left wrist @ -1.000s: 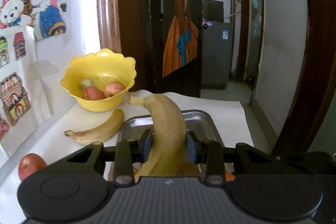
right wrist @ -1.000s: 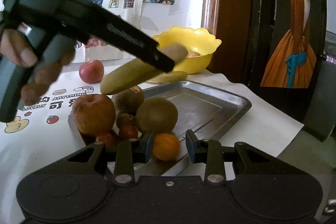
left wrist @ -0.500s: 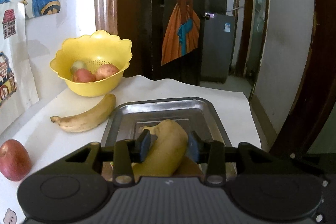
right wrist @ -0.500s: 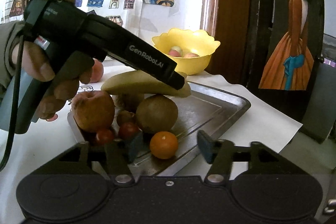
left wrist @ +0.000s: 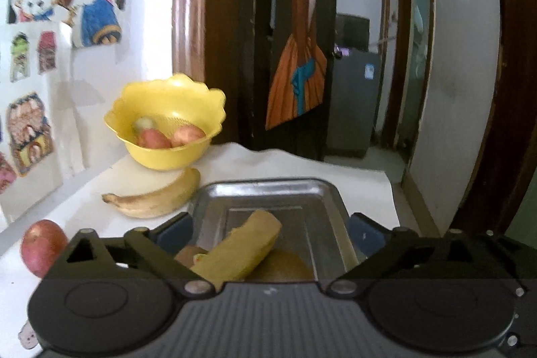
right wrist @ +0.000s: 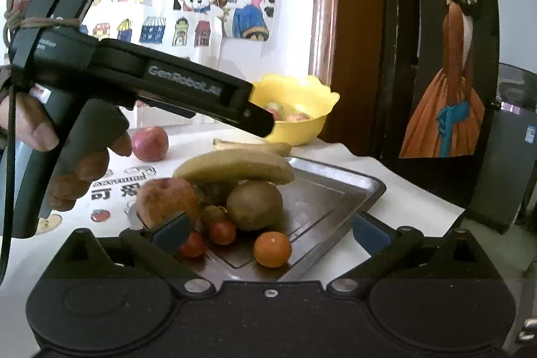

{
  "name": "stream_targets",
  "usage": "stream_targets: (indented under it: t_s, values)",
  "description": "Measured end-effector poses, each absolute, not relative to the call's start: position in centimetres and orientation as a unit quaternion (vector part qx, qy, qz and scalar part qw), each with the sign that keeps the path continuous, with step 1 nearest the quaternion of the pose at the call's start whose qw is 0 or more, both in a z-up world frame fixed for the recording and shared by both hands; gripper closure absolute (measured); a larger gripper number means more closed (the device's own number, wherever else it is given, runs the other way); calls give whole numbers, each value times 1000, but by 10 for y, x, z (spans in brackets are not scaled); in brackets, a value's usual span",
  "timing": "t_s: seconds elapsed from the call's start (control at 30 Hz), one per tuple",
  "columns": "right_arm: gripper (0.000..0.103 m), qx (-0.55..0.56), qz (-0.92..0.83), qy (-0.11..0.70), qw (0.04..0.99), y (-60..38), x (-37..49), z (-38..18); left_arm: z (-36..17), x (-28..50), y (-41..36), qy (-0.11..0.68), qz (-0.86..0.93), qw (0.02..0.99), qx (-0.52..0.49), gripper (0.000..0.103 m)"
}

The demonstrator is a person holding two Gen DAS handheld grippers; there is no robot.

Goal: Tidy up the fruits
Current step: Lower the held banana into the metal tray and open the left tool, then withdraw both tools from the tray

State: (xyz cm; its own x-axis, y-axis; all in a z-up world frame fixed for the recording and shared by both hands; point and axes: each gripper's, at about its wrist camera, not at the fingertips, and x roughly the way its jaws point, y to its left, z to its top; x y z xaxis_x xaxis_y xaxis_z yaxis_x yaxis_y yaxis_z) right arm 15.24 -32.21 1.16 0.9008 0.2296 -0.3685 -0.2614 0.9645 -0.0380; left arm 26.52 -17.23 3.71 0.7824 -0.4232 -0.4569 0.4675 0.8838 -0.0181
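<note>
— What are your left fingers doing right now?

— I am holding my left gripper (left wrist: 270,232) spread wide, gripping nothing. The banana (left wrist: 243,249) is lying loose between the two pads, touching neither, and it is resting on the fruit piled in the metal tray (left wrist: 302,190).

— And from the other side?

— From my right wrist I am seeing that banana (right wrist: 235,166) sitting across the top of a kiwi (right wrist: 254,205) and an apple (right wrist: 166,202), with my left gripper (right wrist: 260,123) hovering just above it, apart from it. My right gripper (right wrist: 268,228) is also standing wide open and empty, low at the near edge of the tray (right wrist: 339,190), with a small orange (right wrist: 272,249) and little red tomatoes (right wrist: 222,232) lying between its pads.

— What else is lying about?

— A second banana (left wrist: 154,198) is lying on the table just beside the tray, under the yellow bowl (left wrist: 167,136) that is holding a few fruits. A red apple (left wrist: 43,245) is sitting well apart on the left.
</note>
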Motion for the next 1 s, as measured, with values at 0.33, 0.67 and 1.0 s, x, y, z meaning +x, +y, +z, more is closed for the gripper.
stream_targets:
  t_s: [0.33,0.67,1.0]
  values:
    - [1,-44,92,147,984,-298,99,41,66,223,-122,189,-213,959,-2,0]
    - [1,-30,43,132,990,-267,42,66,72,180,-56,187,-186,964,-40,0]
    - [1,16,36,190,981,-223,16,59,63,136,8,199,-163,965,-43,0]
